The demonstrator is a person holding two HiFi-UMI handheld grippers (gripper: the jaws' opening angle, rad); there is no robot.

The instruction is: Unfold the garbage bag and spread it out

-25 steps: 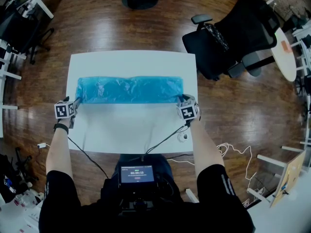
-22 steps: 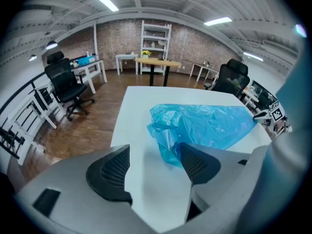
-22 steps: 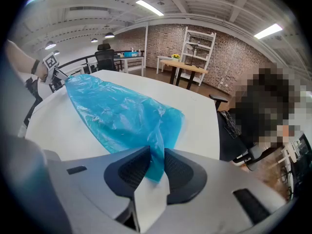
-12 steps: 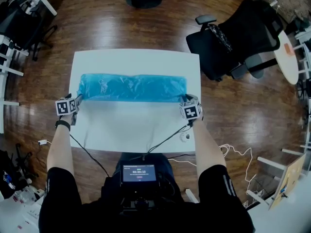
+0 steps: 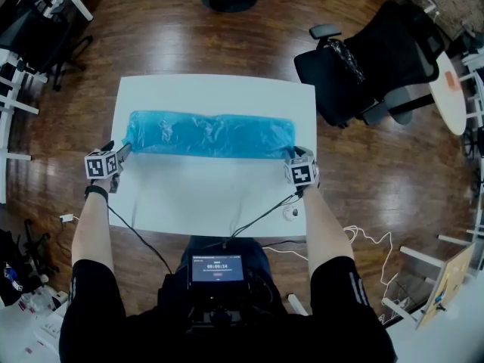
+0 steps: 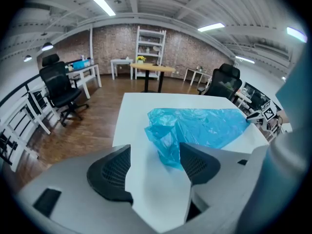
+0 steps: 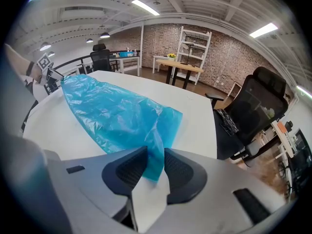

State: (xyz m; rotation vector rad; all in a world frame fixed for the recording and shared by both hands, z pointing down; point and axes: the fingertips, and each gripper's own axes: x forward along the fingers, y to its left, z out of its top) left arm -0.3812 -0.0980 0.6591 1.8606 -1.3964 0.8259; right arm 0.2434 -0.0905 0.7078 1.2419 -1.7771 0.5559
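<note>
A blue garbage bag [image 5: 212, 134] lies as a long crinkled strip across the far half of the white table [image 5: 212, 195]. My left gripper [image 5: 121, 151] sits at the bag's near left corner. In the left gripper view the left gripper [image 6: 155, 162] stands open, and the bag's [image 6: 204, 126] bunched corner rests on the table beside the right-hand jaw. My right gripper [image 5: 295, 156] is at the near right corner. In the right gripper view the right gripper's [image 7: 155, 167] jaws are opening, and a corner of the bag [image 7: 112, 111] hangs loosely between them.
A black office chair [image 5: 370, 59] stands past the table's right end. Cables [image 5: 257, 218] run over the table's near edge to both grippers. A round white table [image 5: 446, 89] is at the far right, and desks and chairs [image 5: 30, 29] are at the left.
Both grippers stay at the bag's near corners. The bag strip looks slightly flatter on the table, and the head view has shifted a little.
</note>
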